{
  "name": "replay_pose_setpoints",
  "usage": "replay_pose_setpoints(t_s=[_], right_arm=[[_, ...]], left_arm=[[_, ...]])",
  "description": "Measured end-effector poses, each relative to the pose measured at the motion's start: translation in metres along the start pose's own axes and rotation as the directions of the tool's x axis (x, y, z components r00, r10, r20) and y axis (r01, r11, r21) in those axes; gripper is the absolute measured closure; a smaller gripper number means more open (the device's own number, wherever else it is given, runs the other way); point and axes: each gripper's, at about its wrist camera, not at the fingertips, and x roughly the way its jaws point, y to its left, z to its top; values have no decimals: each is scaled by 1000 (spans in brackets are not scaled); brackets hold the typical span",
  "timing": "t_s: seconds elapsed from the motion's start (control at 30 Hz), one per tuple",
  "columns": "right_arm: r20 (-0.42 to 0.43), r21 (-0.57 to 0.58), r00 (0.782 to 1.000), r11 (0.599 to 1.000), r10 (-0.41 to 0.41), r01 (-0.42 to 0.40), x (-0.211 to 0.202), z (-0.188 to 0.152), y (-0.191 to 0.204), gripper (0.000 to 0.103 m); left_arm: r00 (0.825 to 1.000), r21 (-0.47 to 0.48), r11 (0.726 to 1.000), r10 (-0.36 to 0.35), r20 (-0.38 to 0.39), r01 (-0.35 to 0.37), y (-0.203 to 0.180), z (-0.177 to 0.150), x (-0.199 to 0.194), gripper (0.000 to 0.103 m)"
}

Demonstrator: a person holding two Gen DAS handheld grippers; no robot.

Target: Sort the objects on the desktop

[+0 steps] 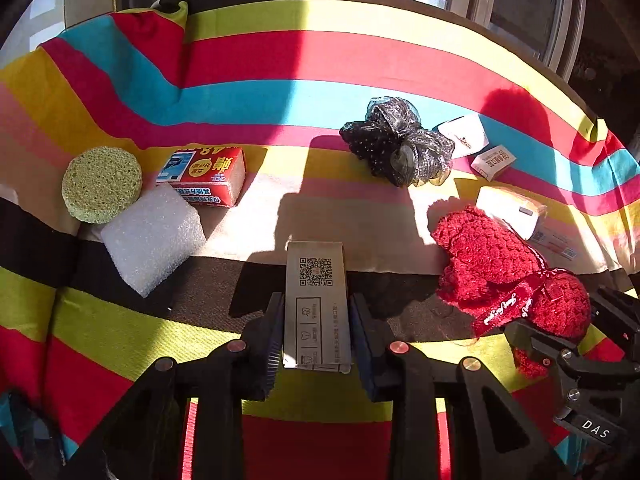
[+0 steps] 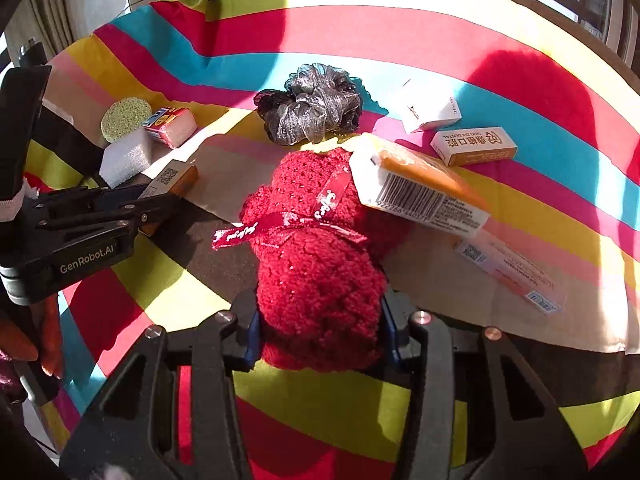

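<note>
Both grippers are clamped on items over a striped tablecloth (image 1: 328, 60) as a desktop sort gets under way. The right gripper (image 2: 320, 332) has its two fingers pressed into the near end of a red fuzzy bundle (image 2: 320, 264) tied with a ribbon; the left gripper (image 1: 318, 336) pinches a narrow cardboard box (image 1: 316, 304) by its long sides, near the table's front edge.

The larger risk looks to lie with the bundle. It is soft, so the pads may sink in and hold only loose pile, and its far end is touching an orange barcoded packet (image 2: 420, 184) that tilts against it. Lifting or dragging the bundle could tip that packet or carry it along. The flat labelled sleeve (image 2: 516, 276) just beside it could also shift. The lesser risk is the box: gripped toward its near end, it may pivot between the fingers if swung fast. With the two grippers close together, the arms could also knock each other.

The cloth, in bands of red, blue, yellow, lime, pink and black, is rumpled toward the far left corner, and a snagged fold might drag items. At the left edge sit a white foam block (image 1: 154, 240), a red packaged sponge (image 1: 204, 176) and a round green sponge (image 1: 102, 184). Mid-table lies a dark gauzy scrunchie (image 1: 396, 148), with two small white boxes (image 2: 474, 146) toward the right. Hard sunlight falls from windows (image 1: 520, 4) behind the far edge.
</note>
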Motion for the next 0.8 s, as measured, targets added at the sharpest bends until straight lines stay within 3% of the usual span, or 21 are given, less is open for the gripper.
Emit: replay_pose_setpoints(t_s=[0.17,0.3,0.5,0.8], right_arm=[[-7,-24,999,999,48,-49,-40,-58,9,54],[22,-13,999,999,32,-31,-73,-98,3,54],[80,26,997,999,22,-24,-115,-134,-12,53],[121,64,990,996,-70,63,-160,-187,-16,53]], left_arm=[[997,17,997,-76,20,75,-22,-41,-34,71],[994,34,994,-108,35,106,-39,-66,-56,70],[992,59,991,-121,39,118,-56,-99,-76,70],[991,149,982,-127,45,119,-89,-145,-105,70]])
